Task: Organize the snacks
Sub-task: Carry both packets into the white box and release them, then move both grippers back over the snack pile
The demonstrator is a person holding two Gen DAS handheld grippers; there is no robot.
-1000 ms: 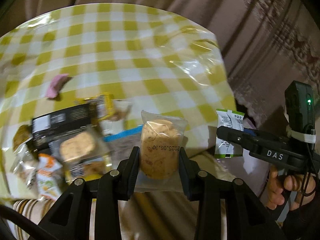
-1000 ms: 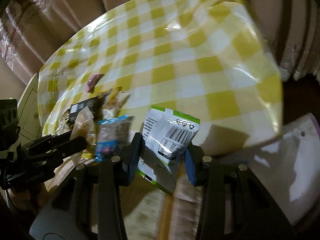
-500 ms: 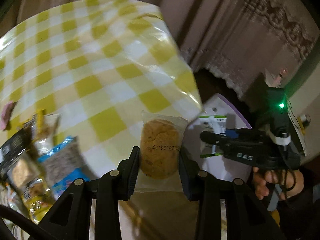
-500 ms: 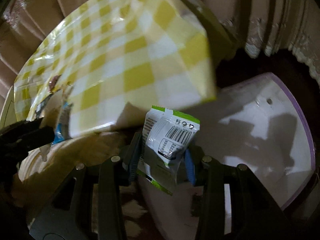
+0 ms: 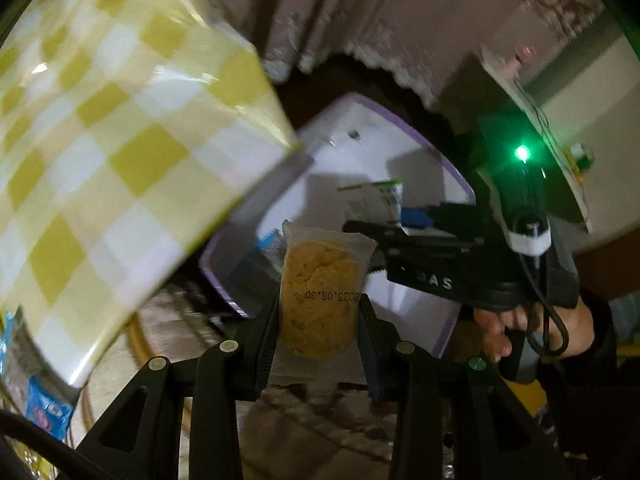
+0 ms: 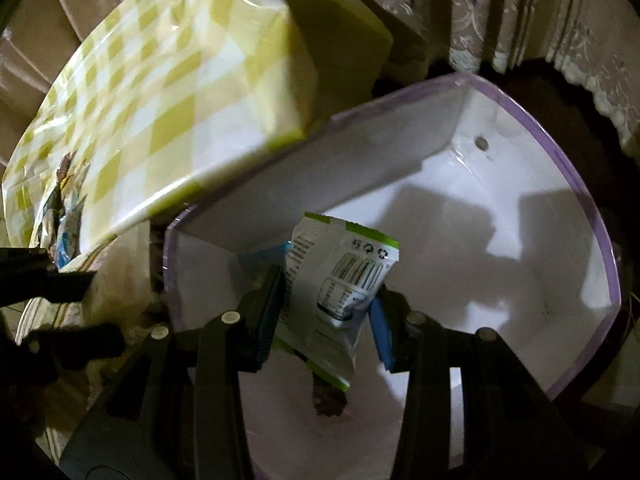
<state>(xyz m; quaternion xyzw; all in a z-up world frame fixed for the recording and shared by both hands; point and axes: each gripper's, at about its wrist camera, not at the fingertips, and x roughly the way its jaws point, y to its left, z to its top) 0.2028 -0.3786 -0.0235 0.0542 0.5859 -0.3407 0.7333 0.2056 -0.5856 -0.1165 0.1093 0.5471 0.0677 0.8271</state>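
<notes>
Snacks are mid-transfer. Left wrist view: left gripper [image 5: 318, 322] is clamped on a cookie [image 5: 320, 300] near the bin [image 5: 436, 148]; packets [image 5: 40, 404] remain on the surface [image 5: 120, 128]. Right wrist view: right gripper [image 6: 328, 320] is clamped on a packet [image 6: 340, 280] over the bin [image 6: 592, 216], not yet dropped.

Yellow-checked cloth [image 6: 168, 92] over table, filling ten o'clock. Lace-edged curtain [image 5: 384, 40] hanging at twelve o'clock. Striped rug [image 5: 132, 344] on the floor at seven o'clock, partly blurred.
</notes>
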